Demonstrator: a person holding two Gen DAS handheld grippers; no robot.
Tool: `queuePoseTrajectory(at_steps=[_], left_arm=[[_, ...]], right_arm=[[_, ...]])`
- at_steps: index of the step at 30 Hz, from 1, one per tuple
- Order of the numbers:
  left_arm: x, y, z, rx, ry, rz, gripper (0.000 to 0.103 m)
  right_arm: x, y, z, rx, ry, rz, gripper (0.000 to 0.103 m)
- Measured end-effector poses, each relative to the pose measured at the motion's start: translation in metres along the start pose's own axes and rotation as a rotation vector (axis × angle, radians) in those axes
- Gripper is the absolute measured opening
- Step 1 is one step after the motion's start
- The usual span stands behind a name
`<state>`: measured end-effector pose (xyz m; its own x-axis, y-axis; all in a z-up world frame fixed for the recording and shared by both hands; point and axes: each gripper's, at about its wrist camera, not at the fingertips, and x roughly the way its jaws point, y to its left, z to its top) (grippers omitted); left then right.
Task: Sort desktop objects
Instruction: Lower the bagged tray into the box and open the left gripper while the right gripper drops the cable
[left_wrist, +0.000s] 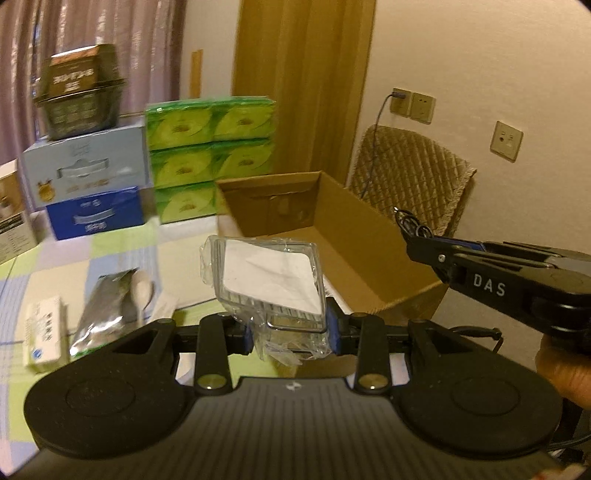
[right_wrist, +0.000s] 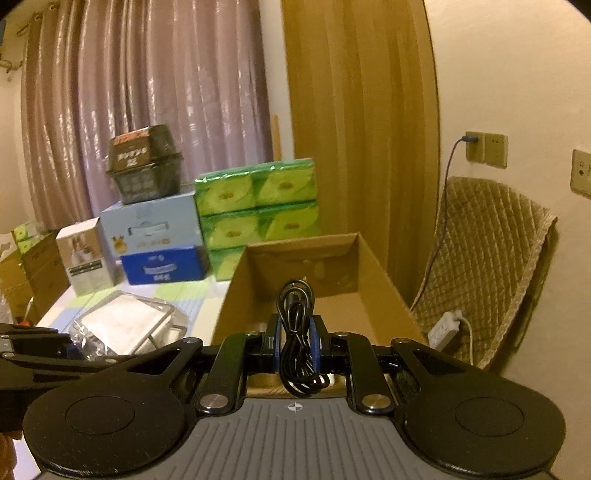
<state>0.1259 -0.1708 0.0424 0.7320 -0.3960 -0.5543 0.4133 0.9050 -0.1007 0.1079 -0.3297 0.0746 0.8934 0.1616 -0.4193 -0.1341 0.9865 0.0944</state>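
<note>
Legibly, "DAS" printed on right gripper (left_wrist: 406, 221).

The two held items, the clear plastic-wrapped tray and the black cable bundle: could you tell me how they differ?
The tray is transparent, flat and wide with a white sheet inside; the cable bundle is black, coiled and narrow. The left gripper holds the tray short of the cardboard box, while the right gripper holds the cable bundle upright, close to the box's near edge. Both are clamped, off the table.
</note>
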Motion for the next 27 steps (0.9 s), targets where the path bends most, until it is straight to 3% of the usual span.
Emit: queuePoseTrajectory(at_steps=[8,23,27], left_arm=[[0.042,-0.019,0.022,0.024,0.016,-0.037,0.031],[0.096,-0.028,0.029,0.066,0.044,-0.058,0.031],[0.107,-0.025,0.027,0.051,0.053,-0.055,0.042]], right_arm=[[0.028,-0.030,0.015,0.016,0.008,-0.014,0.012],[0.072,-0.064,0.013,0.061,0.054,-0.034,0.012],[0.079,-0.068,0.012,0.072,0.060,-0.042,0.012]])
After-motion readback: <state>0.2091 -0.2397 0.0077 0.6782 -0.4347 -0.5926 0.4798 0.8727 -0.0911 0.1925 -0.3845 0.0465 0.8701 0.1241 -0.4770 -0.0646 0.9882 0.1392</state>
